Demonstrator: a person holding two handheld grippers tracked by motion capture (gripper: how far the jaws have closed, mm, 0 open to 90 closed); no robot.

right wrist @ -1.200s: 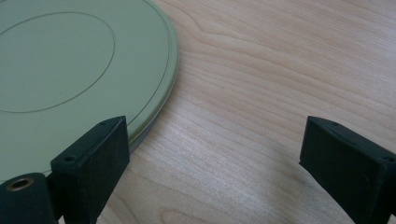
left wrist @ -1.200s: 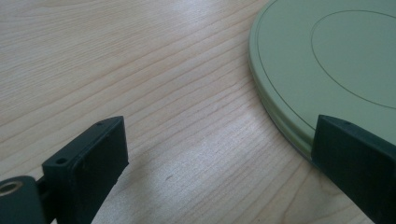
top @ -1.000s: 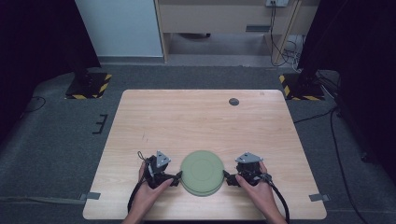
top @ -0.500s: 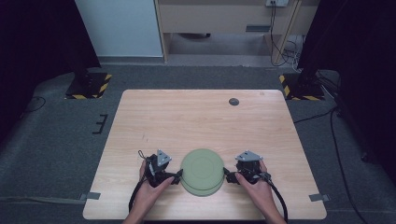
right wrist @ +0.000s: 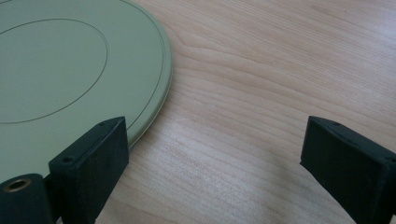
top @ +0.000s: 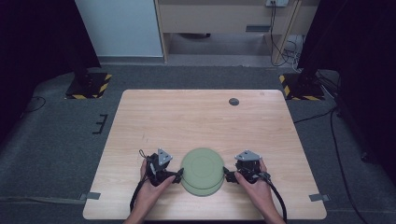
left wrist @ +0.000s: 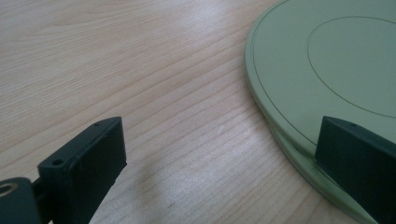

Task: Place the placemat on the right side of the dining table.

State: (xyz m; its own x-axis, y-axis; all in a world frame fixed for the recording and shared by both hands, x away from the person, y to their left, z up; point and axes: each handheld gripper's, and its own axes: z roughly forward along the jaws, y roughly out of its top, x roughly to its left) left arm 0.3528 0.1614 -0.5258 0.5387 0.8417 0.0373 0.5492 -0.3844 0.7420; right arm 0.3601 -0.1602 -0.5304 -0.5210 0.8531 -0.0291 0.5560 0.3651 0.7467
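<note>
- The plate is round, flat and pale green, with a thin ring line around its centre and another just inside its rim.
- In the left gripper view a second green edge shows under the rim, so it looks like two plates stacked; nothing lies on top.
- It sits on the table near the person's edge, between the two grippers.
- The left gripper has its jaws spread wide. In its own view one jaw stands over the plate's rim and the other over bare wood, well off the plate; I cannot tell whether the near jaw touches the rim.
- The right gripper is also spread wide. In its view one jaw overlaps the plate at its rim and the other stands over bare wood.
- Neither gripper grasps anything.
- A small dark disc lies far beyond the jaws, near the table's far edge.
</note>
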